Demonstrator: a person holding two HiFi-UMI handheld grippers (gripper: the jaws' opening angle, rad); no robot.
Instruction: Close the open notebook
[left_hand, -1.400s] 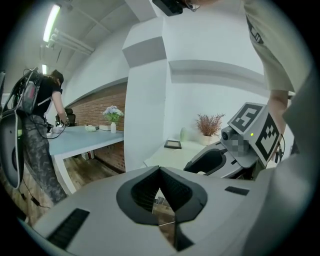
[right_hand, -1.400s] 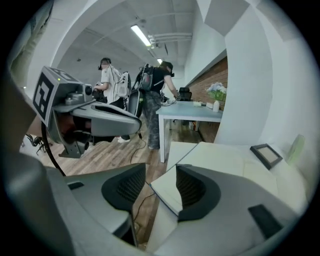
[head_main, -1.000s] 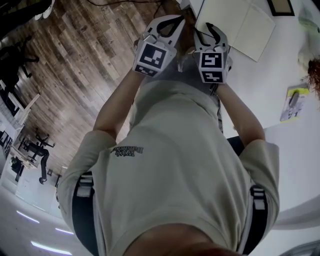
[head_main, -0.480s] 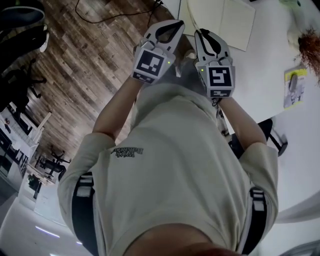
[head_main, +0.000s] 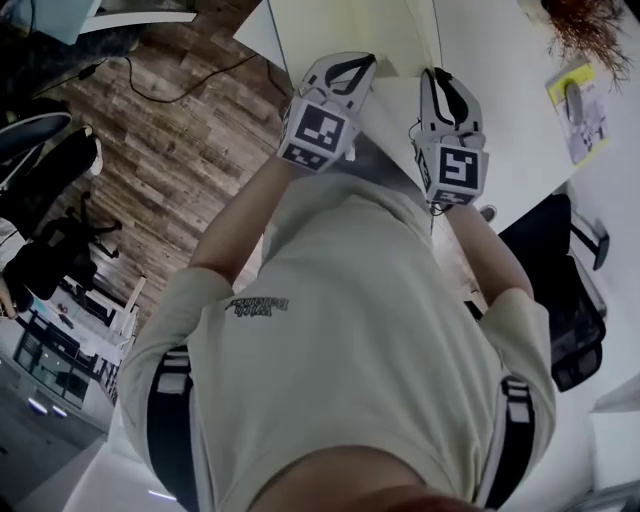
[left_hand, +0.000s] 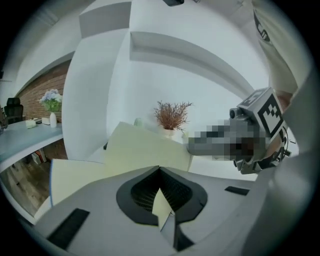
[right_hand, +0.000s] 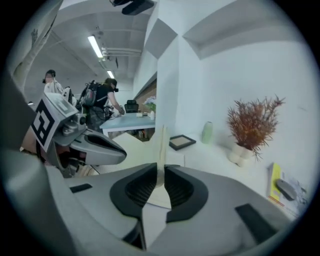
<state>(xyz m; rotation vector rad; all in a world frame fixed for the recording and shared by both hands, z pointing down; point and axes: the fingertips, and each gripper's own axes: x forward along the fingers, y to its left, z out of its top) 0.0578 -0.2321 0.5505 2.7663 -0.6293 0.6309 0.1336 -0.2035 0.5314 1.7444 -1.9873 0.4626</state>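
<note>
The open cream-paged notebook (head_main: 350, 30) lies close to the near edge of the white bench (head_main: 520, 60), where the bench gives way to a wood-plank floor (head_main: 180, 130). The right gripper (right_hand: 161, 169) has just been closing its jaws, which clamp a raised cream page (right_hand: 161, 145) standing on edge. The left gripper (left_hand: 160, 170), jaws closed tip to tip, sits at the notebook's near edge. To the right is bare bench, up to a yellow card (right_hand: 274, 180) and a dried reddish plant (right_hand: 252, 125). A black chair (head_main: 560, 290) stands beside the person.
</note>
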